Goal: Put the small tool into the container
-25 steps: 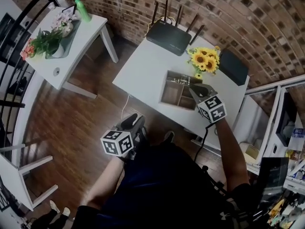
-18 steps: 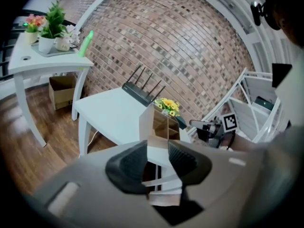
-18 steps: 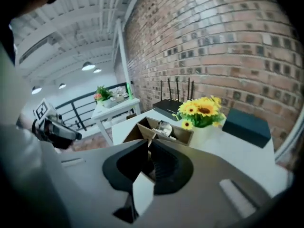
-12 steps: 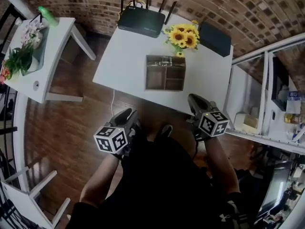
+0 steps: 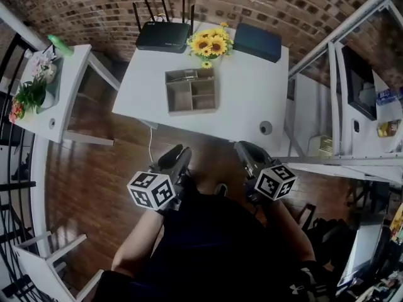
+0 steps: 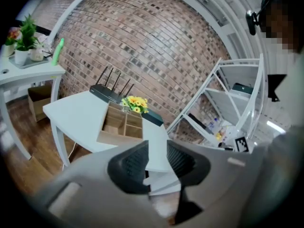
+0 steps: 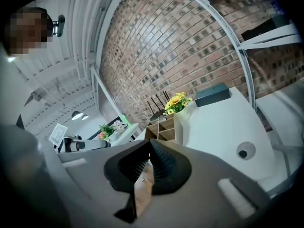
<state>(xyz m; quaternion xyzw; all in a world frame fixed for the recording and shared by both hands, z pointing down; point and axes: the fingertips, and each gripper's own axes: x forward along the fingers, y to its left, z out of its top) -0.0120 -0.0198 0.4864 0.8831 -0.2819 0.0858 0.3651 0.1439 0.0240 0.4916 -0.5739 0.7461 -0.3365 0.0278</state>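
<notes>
The wooden container [image 5: 191,91] with several compartments stands on the white table [image 5: 245,99]. A small shiny tool [image 5: 189,74] lies in its back compartment. Both grippers hang over the floor in front of the table, close to the person's body and apart from the container. My left gripper [image 5: 178,158] is open; its jaws have just been closing, with nothing between them. My right gripper [image 5: 242,151] is shut and empty. The container [image 6: 121,125] shows beyond the left gripper [image 6: 156,146] in the left gripper view. Past the shut right gripper [image 7: 149,144] the container [image 7: 164,126] shows again.
A black router [image 5: 162,35], a sunflower bunch [image 5: 210,44] and a dark flat box [image 5: 257,41] line the table's far edge. A cable hole [image 5: 266,128] is at its near right corner. A side table with plants [image 5: 44,87] stands left, metal shelving [image 5: 343,74] right.
Both grippers have drawn back from the table toward the body. The right gripper has left the container, where it was a second ago.
</notes>
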